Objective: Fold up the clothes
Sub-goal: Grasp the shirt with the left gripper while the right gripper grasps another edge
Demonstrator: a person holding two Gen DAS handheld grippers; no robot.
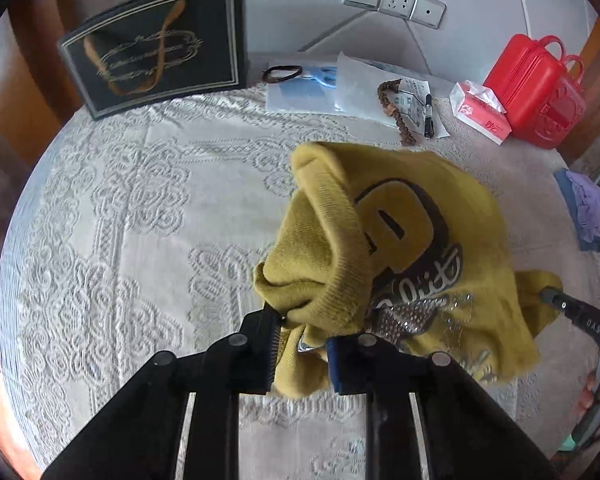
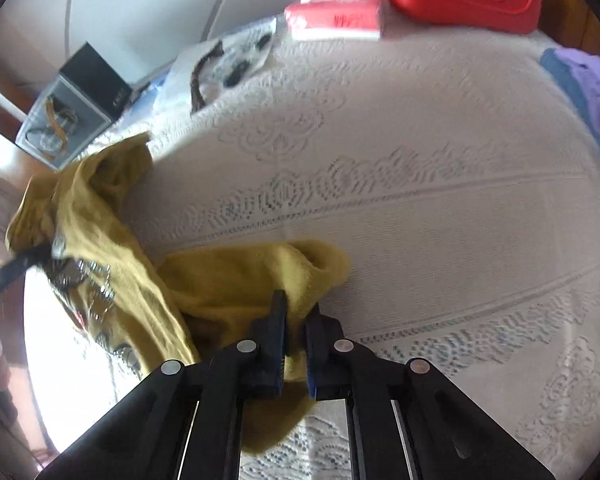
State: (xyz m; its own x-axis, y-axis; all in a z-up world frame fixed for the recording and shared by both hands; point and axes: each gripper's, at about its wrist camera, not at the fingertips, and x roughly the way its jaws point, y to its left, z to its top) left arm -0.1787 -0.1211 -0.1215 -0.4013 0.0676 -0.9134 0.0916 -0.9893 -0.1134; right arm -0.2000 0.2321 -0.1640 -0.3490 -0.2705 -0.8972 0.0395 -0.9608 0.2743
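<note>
Left tool (image 1: 302,350) pinches a bunched edge of a mustard-yellow sweater (image 1: 400,240), its two pads drawn in on a fold of knit just below the ribbed hem. Right tool (image 2: 296,340) is pressed together on another corner of the same garment, yellow cloth squeezed between its dark pads; in the left view it enters from the right edge, tip buried in the far side of the fabric.

The sweater hangs crumpled between the two grips, printed front with its large letter and sequin patch facing up, part of it lifted off the lace-patterned cloth (image 1: 140,208) covering the desk and part trailing on it. It sits directly ahead of both tools, touching each.

The step in hand appears to be spreading the garment flat before the first fold. Done well, that likely means drawing the two grips apart until the knit is taut, keeping both at one level so the hem lies straight, then lowering it onto the open stretch of cloth, well clear of the clutter at the back: a dark gift bag (image 1: 156,44), papers with a pen (image 1: 428,116), a tissue pack (image 1: 480,110) and a red case (image 1: 536,88). A loose pinch on thick knit could slip.
</note>
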